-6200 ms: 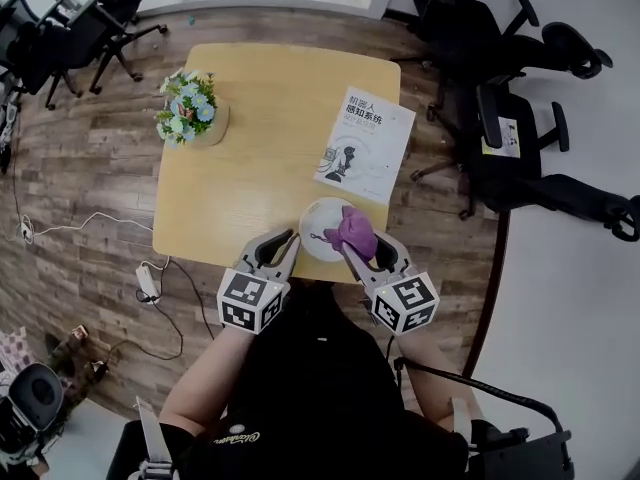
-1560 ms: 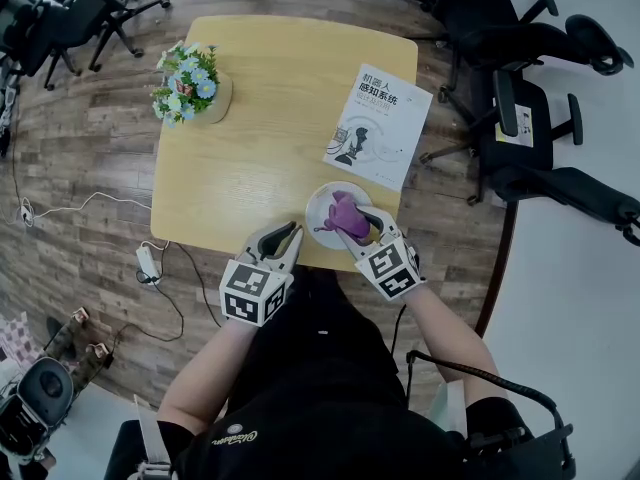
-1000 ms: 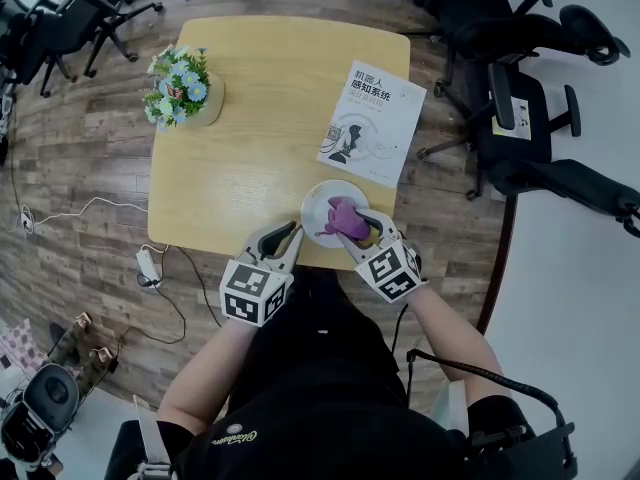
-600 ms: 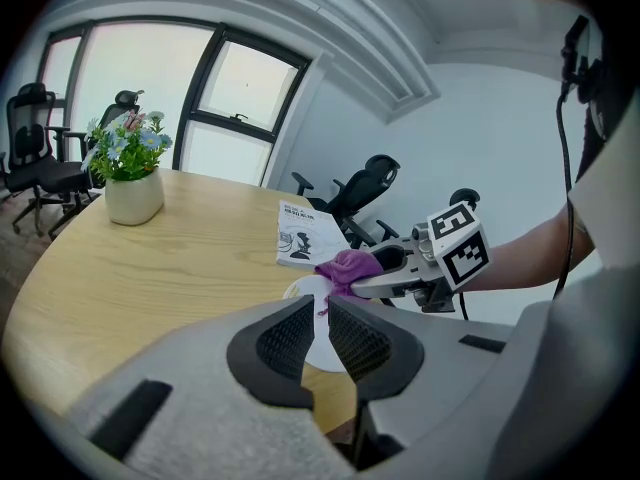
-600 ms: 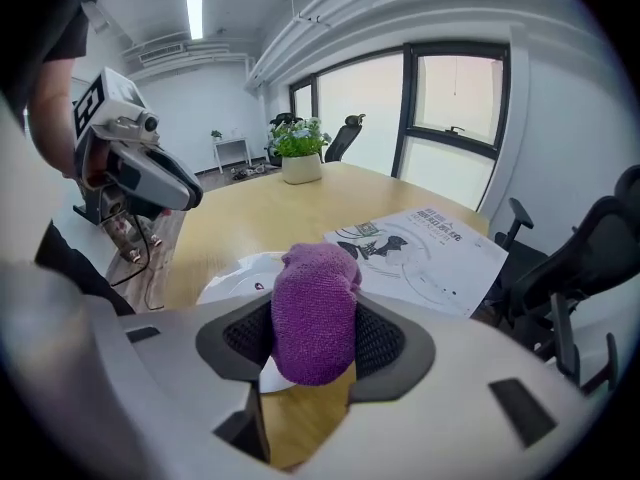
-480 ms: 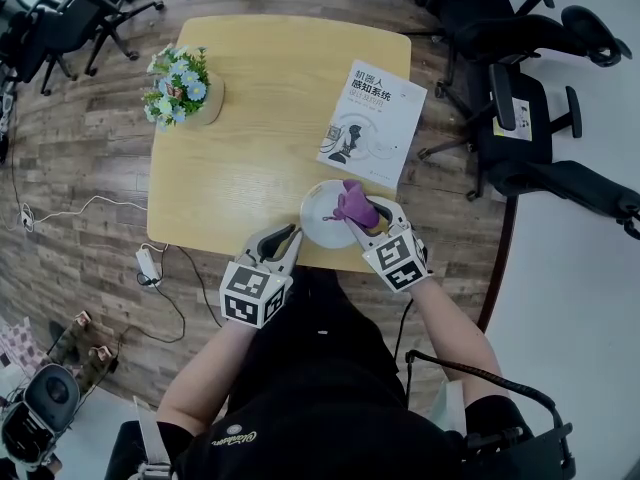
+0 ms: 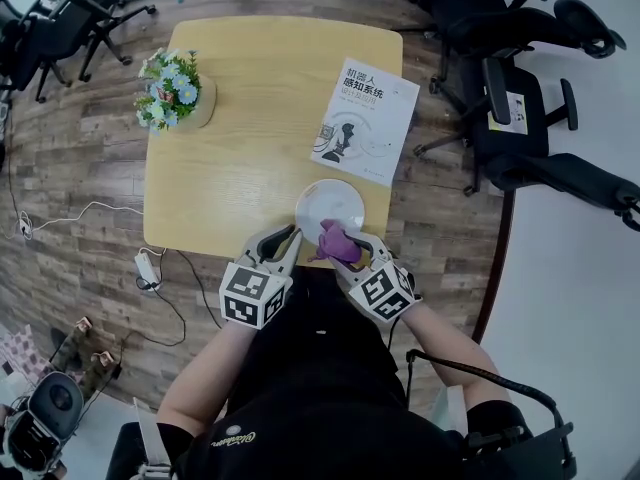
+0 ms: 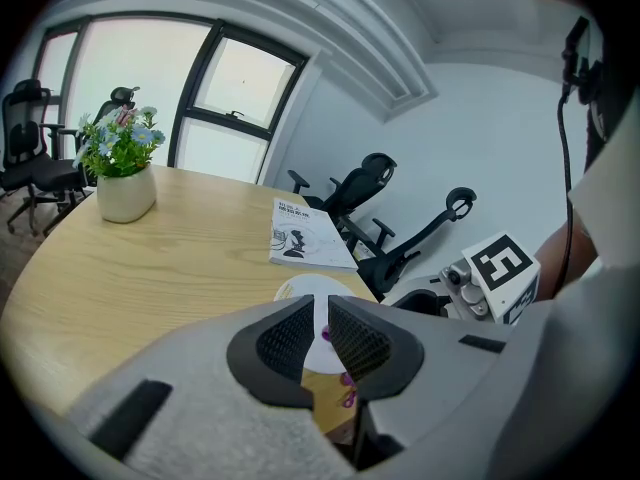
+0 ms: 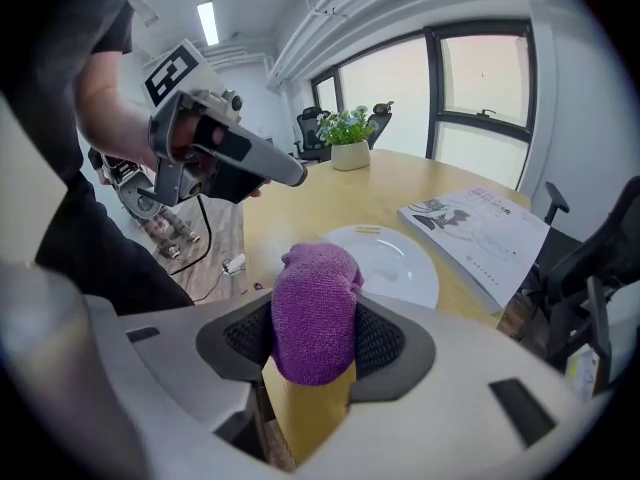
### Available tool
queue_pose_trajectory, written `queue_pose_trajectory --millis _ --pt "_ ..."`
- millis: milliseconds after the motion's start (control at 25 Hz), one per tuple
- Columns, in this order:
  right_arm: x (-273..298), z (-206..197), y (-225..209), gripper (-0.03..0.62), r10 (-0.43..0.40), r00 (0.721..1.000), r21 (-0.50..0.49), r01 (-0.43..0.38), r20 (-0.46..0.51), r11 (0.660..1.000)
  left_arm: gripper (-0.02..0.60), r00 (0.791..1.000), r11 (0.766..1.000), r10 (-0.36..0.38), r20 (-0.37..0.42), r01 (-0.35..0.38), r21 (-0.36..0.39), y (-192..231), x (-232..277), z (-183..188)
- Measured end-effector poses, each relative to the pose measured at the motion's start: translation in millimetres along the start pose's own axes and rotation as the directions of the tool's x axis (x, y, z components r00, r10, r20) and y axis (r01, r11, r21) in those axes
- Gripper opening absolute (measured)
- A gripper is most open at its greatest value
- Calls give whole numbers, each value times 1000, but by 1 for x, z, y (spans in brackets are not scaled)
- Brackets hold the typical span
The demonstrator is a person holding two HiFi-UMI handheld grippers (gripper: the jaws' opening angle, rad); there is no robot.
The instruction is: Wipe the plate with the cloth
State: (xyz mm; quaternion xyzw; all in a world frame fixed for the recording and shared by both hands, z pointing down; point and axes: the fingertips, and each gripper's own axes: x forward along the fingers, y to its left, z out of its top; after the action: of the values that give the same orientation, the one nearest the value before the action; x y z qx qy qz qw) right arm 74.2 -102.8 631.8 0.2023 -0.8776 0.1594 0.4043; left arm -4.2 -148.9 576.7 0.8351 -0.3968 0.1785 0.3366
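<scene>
A white plate (image 7: 330, 206) sits near the front edge of the light wooden table (image 7: 250, 148). My right gripper (image 7: 345, 252) is shut on a bunched purple cloth (image 7: 337, 241), which lies at the plate's near rim. In the right gripper view the cloth (image 9: 315, 313) fills the space between the jaws, with the plate (image 9: 395, 258) just beyond it. My left gripper (image 7: 281, 242) hovers at the table's front edge, left of the plate. Its jaws stand close together with nothing between them, and the plate (image 8: 305, 290) shows past them.
An open-faced book (image 7: 365, 120) lies behind the plate on the right. A pot of flowers (image 7: 168, 90) stands at the far left corner. Black office chairs (image 7: 520, 128) crowd the floor to the right. A power strip and cables (image 7: 145, 268) lie on the floor left.
My right gripper has drawn the cloth from the plate's right side back to its near rim, toward the table's front edge. The left gripper has stayed where it was.
</scene>
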Motion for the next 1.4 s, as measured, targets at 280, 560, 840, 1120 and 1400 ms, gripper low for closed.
queue_pose_trajectory --millis 280,560,840,1120,1400 --pt "-7 12 -66 190 -134 991 18 133 21 991 49 1000 1000 7 -3 -7 1 3 -1 -2" --pt "-11 24 -107 190 -207 978 25 207 27 978 49 1000 1000 7 -4 -7 -3 4 -3 -4" --pt "-13 6 -69 190 -148 989 12 148 9 989 49 1000 1000 -1 -7 1 -3 2 -1 -4" --pt "-19 -9 -15 190 -52 999 7 53 -8 999 49 1000 1000 -16 -15 16 4 -3 3 -6" --pt "-19 -15 -30 190 -86 996 34 86 -11 996 49 1000 1000 -15 -15 15 7 -2 2 -5"
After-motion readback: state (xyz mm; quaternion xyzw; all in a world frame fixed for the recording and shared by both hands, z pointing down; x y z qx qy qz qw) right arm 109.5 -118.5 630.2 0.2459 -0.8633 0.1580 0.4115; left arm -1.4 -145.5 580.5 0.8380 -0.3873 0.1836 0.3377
